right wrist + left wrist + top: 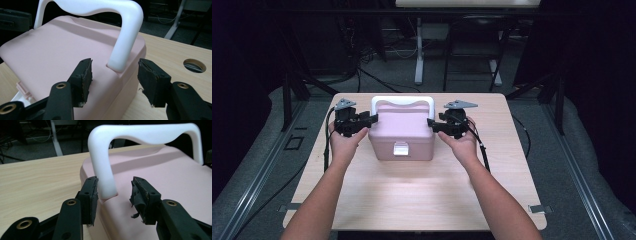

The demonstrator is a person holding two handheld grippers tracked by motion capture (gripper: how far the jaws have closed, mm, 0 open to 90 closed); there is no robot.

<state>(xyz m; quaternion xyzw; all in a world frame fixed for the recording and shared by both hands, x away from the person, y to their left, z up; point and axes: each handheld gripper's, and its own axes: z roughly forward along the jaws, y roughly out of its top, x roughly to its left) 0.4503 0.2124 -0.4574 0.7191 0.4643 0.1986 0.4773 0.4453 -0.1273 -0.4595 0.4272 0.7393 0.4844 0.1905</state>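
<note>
At the centre of the desk [422, 200], the pink lidded box [402, 132] sits between 2 spread grippers, left gripper [373, 119] and right gripper [430, 123], each straddling without pinching one foot of the white handle [402, 101], whose long axis runs left-right across the frame.

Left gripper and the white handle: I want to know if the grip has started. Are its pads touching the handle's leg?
Apart. The left gripper view shows the handle between the left gripper pads, with gaps on both sides.
</note>
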